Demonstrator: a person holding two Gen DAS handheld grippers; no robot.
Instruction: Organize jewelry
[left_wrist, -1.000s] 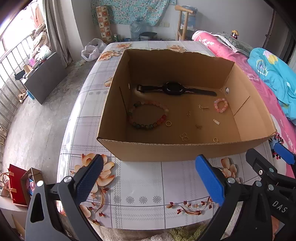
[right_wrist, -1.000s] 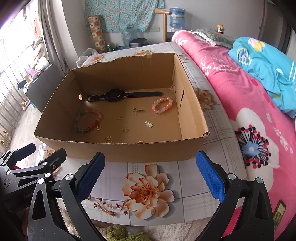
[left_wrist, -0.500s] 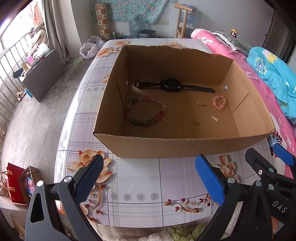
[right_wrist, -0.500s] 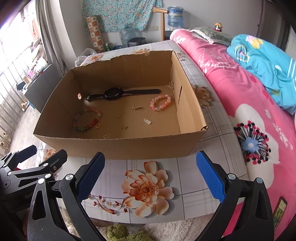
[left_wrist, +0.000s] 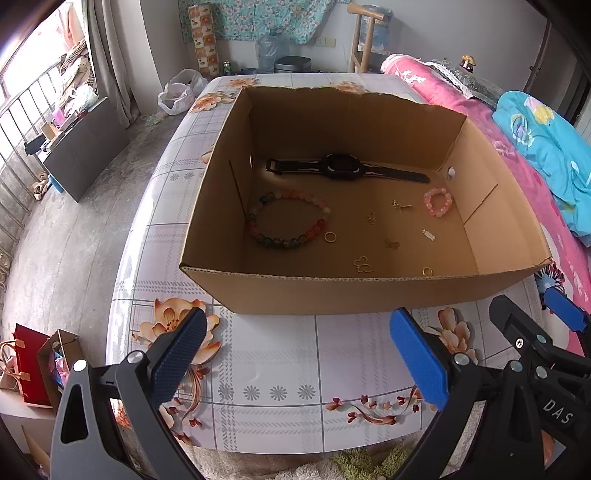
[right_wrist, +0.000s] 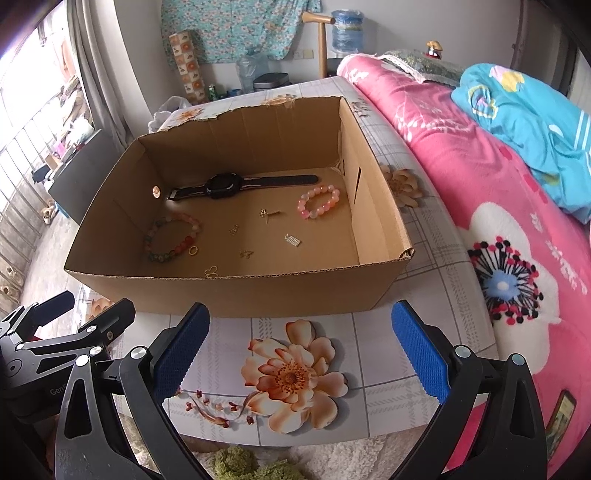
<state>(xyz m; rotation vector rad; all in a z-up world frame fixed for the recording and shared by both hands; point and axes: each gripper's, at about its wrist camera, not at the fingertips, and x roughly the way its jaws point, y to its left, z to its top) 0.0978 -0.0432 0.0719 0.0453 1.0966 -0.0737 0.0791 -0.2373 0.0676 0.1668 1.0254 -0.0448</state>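
Observation:
An open cardboard box (left_wrist: 369, 295) (right_wrist: 236, 295) stands on the floral table. Inside lie a black watch (left_wrist: 343, 170) (right_wrist: 229, 185), a multicoloured bead bracelet (left_wrist: 288, 223) (right_wrist: 171, 238), a pink bead bracelet (left_wrist: 438, 201) (right_wrist: 318, 202), gold rings (left_wrist: 330, 236) and several small gold and silver pieces (left_wrist: 364, 264). My left gripper (left_wrist: 295, 354) is open and empty above the table in front of the box. My right gripper (right_wrist: 299, 354) is open and empty, also in front of the box, to the right of the left one.
The table's (left_wrist: 280, 373) near edge lies just below the grippers. A pink bed (right_wrist: 498, 221) with a blue quilt (right_wrist: 535, 122) runs along the right. Red and brown paper bags (left_wrist: 33, 369) stand on the floor at the left.
Both grippers have pulled back and risen, so the box looks smaller and more of its floor shows. Nothing in the box has moved. Both grippers stay open.

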